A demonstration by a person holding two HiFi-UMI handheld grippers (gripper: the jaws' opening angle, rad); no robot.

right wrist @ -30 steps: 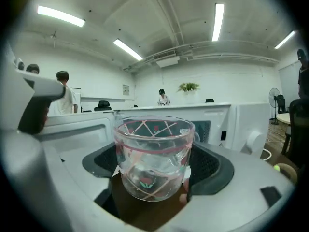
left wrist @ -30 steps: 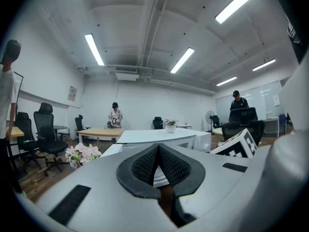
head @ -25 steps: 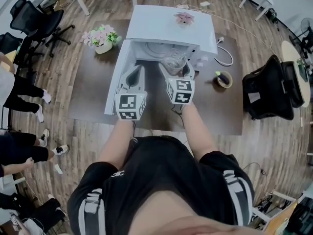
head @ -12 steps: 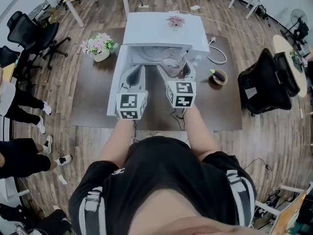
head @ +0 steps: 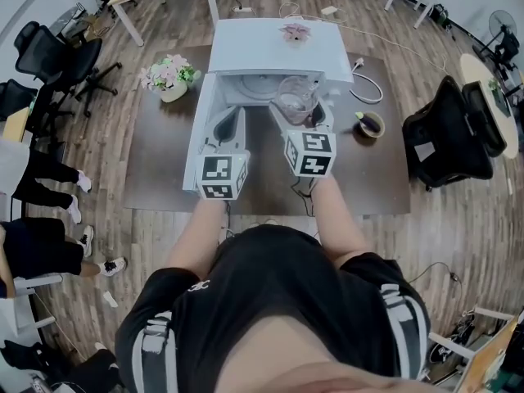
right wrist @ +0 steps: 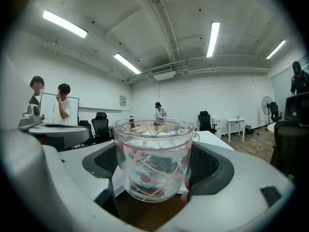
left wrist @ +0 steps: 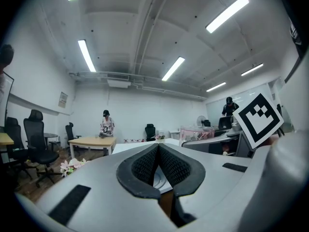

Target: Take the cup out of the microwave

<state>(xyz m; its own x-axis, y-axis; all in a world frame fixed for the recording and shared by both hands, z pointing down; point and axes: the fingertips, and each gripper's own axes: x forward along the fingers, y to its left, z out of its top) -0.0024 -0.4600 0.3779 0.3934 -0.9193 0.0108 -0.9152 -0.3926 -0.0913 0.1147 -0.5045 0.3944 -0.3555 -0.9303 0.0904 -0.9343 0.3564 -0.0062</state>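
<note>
In the head view a clear glass cup (head: 296,99) with red and orange markings hangs in front of the open cavity of the white microwave (head: 274,47). My right gripper (head: 300,111) is shut on it. The right gripper view shows the cup (right wrist: 154,161) upright, and the right gripper (right wrist: 157,166) has a black pad pressing on each side. My left gripper (head: 230,118) is beside it on the left, next to the swung-open door (head: 199,133). In its own view the left gripper (left wrist: 158,151) has its pads meeting at the tips with nothing held. The turntable (head: 256,81) is partly visible inside.
The microwave stands on a dark brown table (head: 155,166). A flower pot (head: 169,77) sits at its left, a small bowl (head: 369,126) and a white cord (head: 367,93) at its right. A pink flower (head: 295,33) lies on top. A black bag (head: 449,137) stands at the right, office chairs (head: 57,51) at the left.
Both grippers have risen a little, and the cup has come up with the right one in front of the microwave opening. The grip on it is unchanged.
</note>
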